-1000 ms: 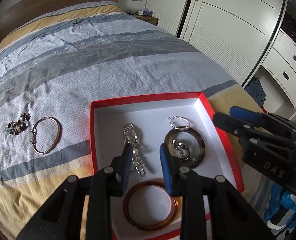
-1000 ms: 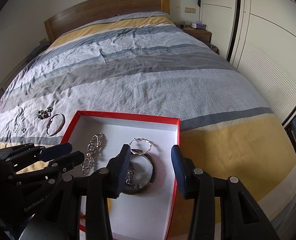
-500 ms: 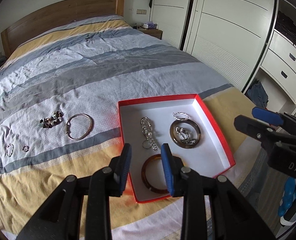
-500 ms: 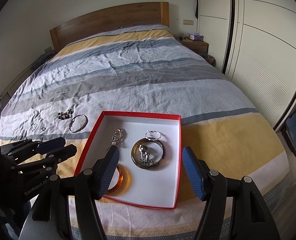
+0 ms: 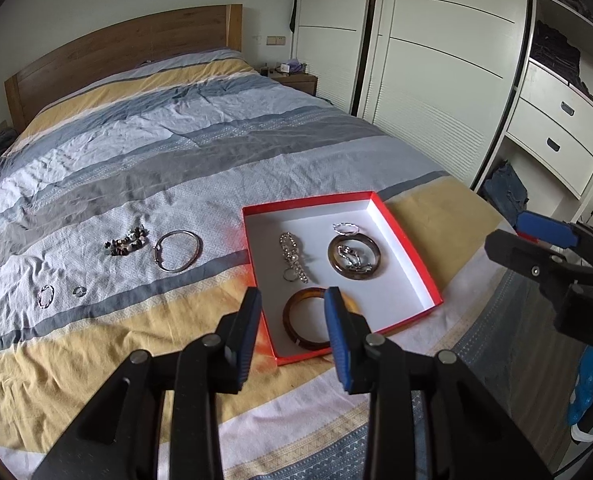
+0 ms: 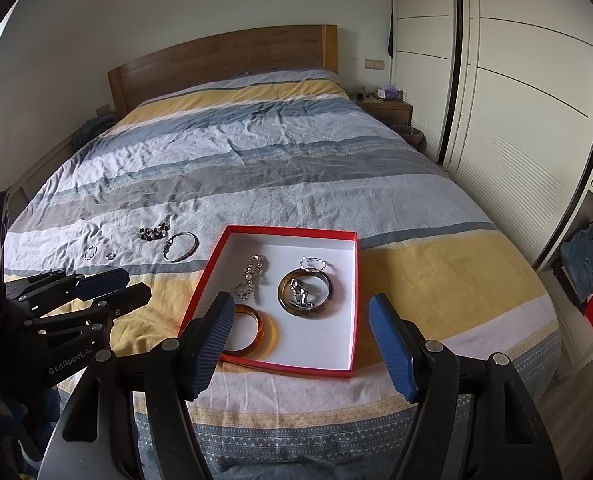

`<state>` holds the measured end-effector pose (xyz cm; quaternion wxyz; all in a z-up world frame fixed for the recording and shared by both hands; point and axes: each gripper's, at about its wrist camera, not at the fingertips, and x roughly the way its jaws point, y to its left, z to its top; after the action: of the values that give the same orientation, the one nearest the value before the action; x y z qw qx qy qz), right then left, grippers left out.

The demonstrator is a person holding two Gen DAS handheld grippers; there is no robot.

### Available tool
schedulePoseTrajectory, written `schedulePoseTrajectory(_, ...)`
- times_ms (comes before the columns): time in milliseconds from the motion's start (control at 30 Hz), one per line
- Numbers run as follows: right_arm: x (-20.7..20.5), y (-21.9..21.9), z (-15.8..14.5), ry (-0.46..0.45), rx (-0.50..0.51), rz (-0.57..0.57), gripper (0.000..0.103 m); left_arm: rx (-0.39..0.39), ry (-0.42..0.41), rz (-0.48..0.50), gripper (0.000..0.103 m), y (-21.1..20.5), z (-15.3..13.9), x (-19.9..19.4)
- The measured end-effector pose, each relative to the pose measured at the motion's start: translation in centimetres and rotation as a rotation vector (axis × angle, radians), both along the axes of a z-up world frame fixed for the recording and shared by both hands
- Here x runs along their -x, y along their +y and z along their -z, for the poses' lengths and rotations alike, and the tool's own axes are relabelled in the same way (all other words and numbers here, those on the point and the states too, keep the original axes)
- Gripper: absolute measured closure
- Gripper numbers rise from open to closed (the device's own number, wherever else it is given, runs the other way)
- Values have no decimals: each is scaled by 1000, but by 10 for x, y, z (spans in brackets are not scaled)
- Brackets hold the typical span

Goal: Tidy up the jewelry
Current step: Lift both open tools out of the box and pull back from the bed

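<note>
A red box (image 5: pixel 400 236) (image 6: pixel 354 292) with a white inside lies on the bed near its foot. It holds an amber bangle (image 5: pixel 296 326) (image 6: pixel 262 330), a crystal chain (image 5: pixel 292 256) (image 6: pixel 252 276), a dark bangle (image 5: pixel 354 256) (image 6: pixel 304 294) with silver pieces inside it, and a silver hoop (image 5: pixel 346 228) (image 6: pixel 314 264). Left of the box on the quilt lie a silver bangle (image 5: pixel 177 250) (image 6: pixel 180 246), a beaded bracelet (image 5: pixel 126 241) (image 6: pixel 154 233) and two small silver pieces (image 5: pixel 46 295) (image 5: pixel 79 290). My left gripper (image 5: pixel 292 320) and right gripper (image 6: pixel 300 332) are open and empty, held back above the bed's foot.
The striped quilt (image 5: pixel 136 152) covers the whole bed up to a wooden headboard (image 6: pixel 224 60). White wardrobe doors (image 5: pixel 428 60) stand along the right, with a nightstand (image 6: pixel 384 106) beyond. Clothes lie on the floor at the right (image 6: pixel 584 260).
Both grippers have pulled back and up from the box, so the whole bed now shows. The left gripper has left the amber bangle in the box. The right gripper has opened wider.
</note>
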<state>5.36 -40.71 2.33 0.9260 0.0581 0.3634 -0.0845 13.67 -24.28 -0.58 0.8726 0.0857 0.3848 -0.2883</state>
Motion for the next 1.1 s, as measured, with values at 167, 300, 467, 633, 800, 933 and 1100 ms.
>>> schedulePoseTrajectory(167, 17, 6, -12, -26, 6, 0, 34, 3, -16, -11, 70, 9, -10, 11)
schedulePoseTrajectory(300, 27, 11, -19, -42, 11, -6, 33, 5, -32, -30, 56, 19, -17, 18)
schedulePoseTrajectory(467, 38, 20, -28, -63, 18, -15, 32, 11, -49, -43, 55, 28, -27, 26)
schedulePoseTrajectory(633, 49, 28, -37, -84, 28, -28, 31, 16, -65, -54, 53, 38, -37, 35)
schedulePoseTrajectory(800, 60, 36, -45, -109, 36, -36, 29, 21, -84, -60, 52, 46, -45, 44)
schedulePoseTrajectory(933, 69, 42, -53, -127, 40, -47, 29, 26, -103, -69, 52, 53, -53, 51)
schedulePoseTrajectory(1100, 76, 52, -60, -147, 49, -66, 29, 36, -126, -91, 52, 65, -62, 61)
